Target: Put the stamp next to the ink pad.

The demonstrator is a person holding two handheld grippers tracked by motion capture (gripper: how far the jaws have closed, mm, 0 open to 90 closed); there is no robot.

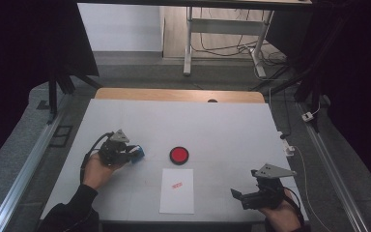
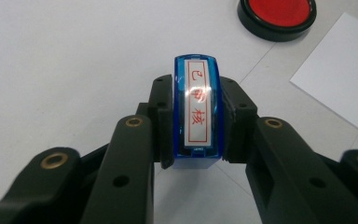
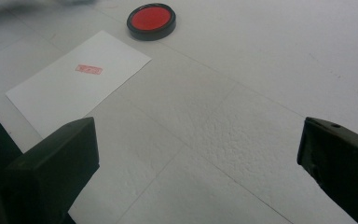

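Note:
My left gripper [image 1: 131, 153] is shut on a blue stamp [image 2: 196, 112] with a white label bearing red characters; the black pads press its two sides. In the high view the stamp [image 1: 138, 153] sits low over the table's left half, left of a round red ink pad [image 1: 178, 155]. The ink pad [image 2: 277, 14] lies ahead and to the right in the left gripper view. A white sheet [image 1: 177, 190] with a small red imprint [image 1: 176, 185] lies near the front edge. My right gripper [image 1: 239, 197] is open at the front right, with bare table between its jaws [image 3: 200, 154]; the ink pad [image 3: 151, 21] and the sheet [image 3: 79, 79] lie ahead of it.
The white table [image 1: 222, 135] has a wooden strip [image 1: 178, 94] along its far edge. Metal rails [image 1: 24, 169] run along both sides below the table. A desk frame with cables [image 1: 232, 43] stands on the floor beyond.

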